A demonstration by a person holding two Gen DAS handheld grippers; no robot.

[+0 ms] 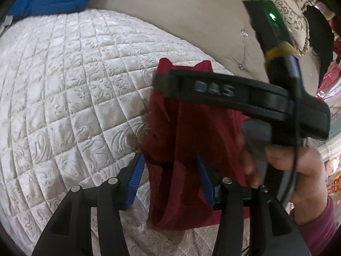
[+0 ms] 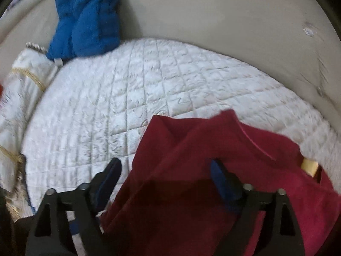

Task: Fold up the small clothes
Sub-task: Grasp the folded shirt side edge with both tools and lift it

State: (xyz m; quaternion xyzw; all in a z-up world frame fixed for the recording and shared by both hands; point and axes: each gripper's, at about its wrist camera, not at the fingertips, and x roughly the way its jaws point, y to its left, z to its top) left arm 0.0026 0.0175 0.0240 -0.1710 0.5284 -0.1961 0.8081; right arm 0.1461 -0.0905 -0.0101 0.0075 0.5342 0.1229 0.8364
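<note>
A small dark red garment lies on the white quilted cover. In the left wrist view my left gripper is open, its blue pads on either side of the garment's near part. The right gripper's black body, held by a hand, sits over the garment's far right side. In the right wrist view the red garment fills the lower right. My right gripper is open, its right blue pad over the cloth and its left pad over the quilt.
A blue padded jacket lies at the far left against the beige upholstered backrest. A patterned cushion is at the far right. A white and gold cloth lies at the left edge.
</note>
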